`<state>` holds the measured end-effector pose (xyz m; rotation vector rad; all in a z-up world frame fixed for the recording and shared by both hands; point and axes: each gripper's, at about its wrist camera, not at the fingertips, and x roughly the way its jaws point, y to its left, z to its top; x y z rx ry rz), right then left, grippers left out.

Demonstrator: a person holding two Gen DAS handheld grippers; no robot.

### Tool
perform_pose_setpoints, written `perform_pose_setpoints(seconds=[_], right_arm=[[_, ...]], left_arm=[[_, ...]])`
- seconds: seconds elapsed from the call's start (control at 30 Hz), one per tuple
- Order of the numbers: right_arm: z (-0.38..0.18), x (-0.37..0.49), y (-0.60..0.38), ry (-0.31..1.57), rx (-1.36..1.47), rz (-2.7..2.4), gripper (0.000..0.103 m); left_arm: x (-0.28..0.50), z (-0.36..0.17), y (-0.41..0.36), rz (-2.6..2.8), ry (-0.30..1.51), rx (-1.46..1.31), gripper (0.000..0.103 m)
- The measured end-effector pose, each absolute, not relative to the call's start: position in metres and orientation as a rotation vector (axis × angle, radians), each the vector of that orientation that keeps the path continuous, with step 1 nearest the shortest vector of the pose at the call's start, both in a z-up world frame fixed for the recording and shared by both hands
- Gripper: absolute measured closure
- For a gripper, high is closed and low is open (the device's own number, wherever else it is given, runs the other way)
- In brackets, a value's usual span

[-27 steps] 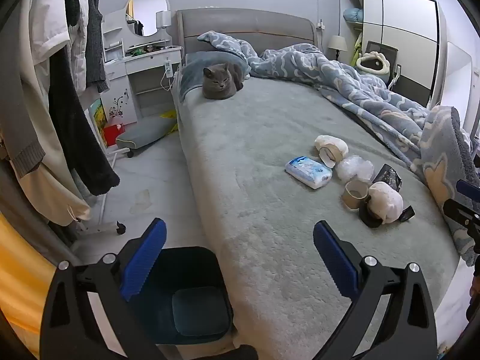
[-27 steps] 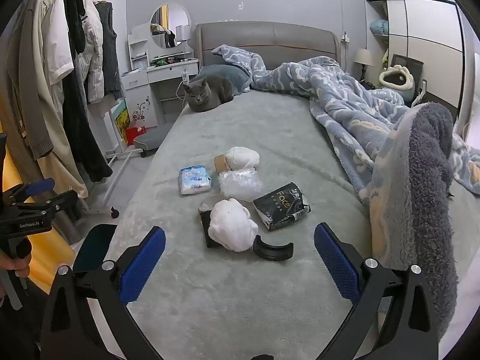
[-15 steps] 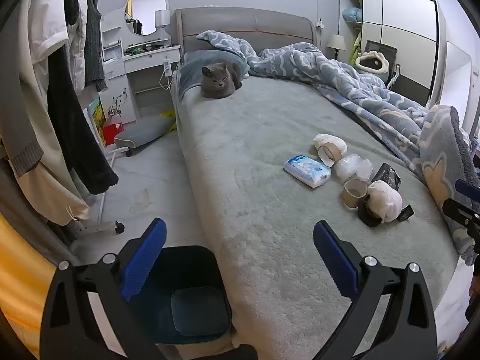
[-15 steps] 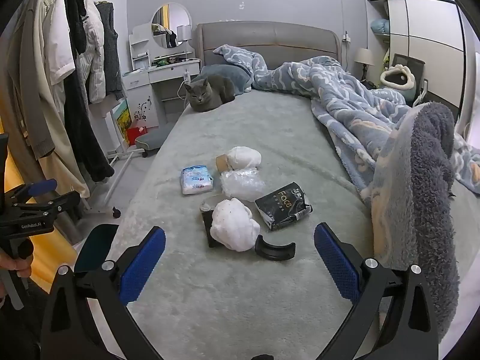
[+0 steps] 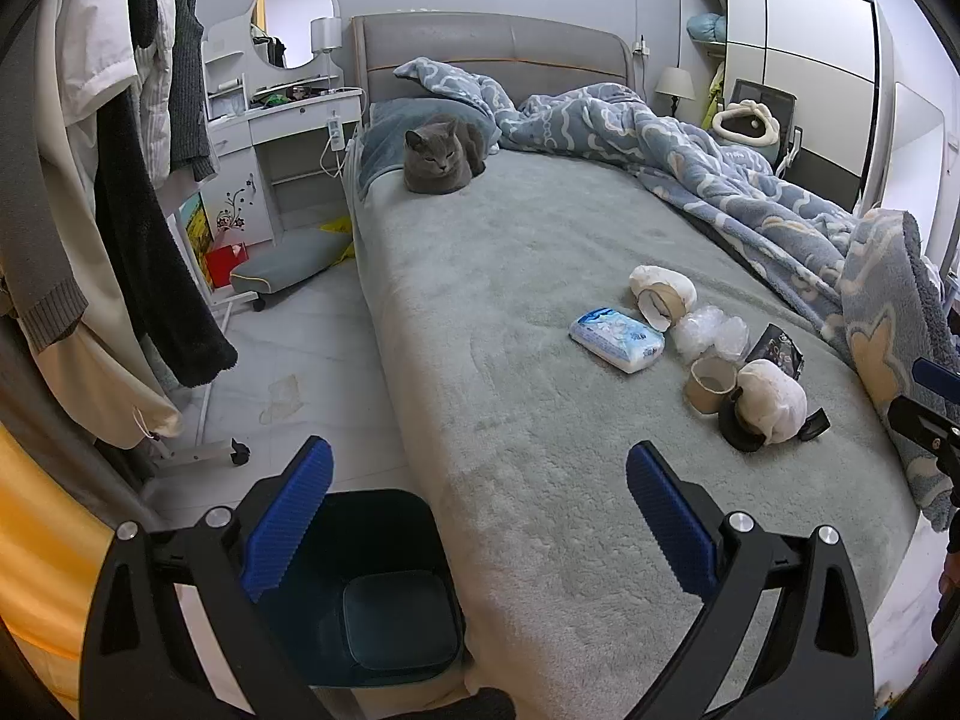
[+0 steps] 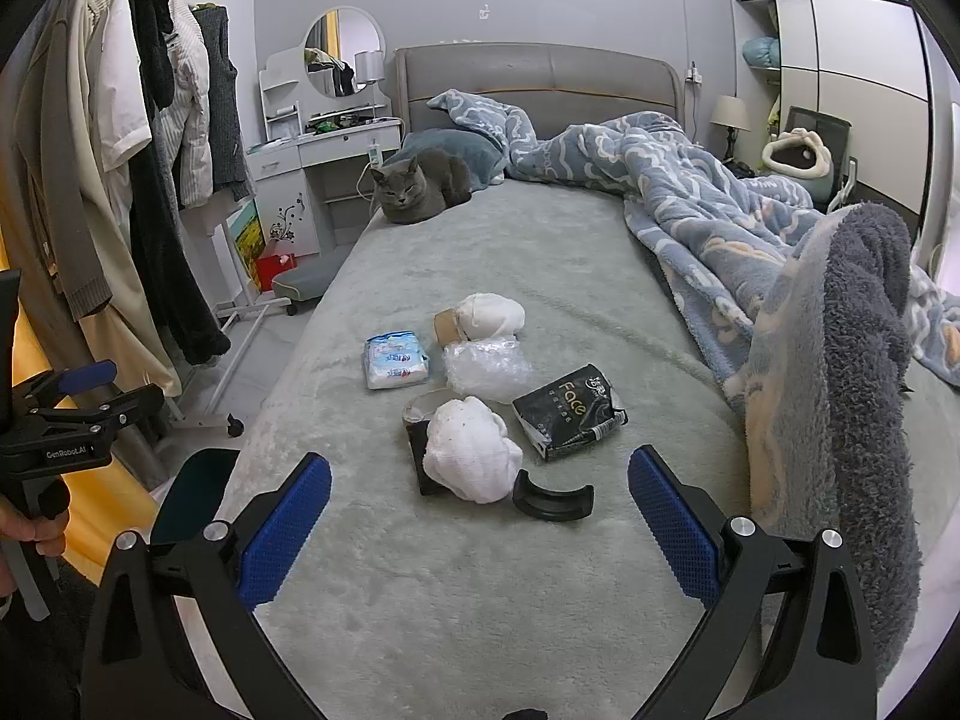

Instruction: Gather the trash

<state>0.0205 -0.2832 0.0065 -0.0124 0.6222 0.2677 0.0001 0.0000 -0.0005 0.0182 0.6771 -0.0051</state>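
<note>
Grey bedding [image 6: 480, 252] carried all the trash [image 6: 480, 396] in one cluster near the foot; the bin [image 5: 384, 600] beside the bed looked empty. Left gripper [image 5: 480, 516] and right gripper [image 6: 480, 516] both gaped wide, holding nothing, so collecting had seemingly not begun.

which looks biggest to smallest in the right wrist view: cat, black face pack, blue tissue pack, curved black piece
1. cat
2. black Face pack
3. blue tissue pack, close to the Face pack, so unsure
4. curved black piece
</note>
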Motion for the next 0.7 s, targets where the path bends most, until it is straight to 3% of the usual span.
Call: perform_pose_setpoints(seconds=[0.7], right_arm=[[0.0057, 0.0205, -0.2832, 0.622, -0.011, 0.27, 0.003]], left_arm=[[0.0009, -0.0044, 0.0017, -0.007, 0.684, 0.017, 0.003]])
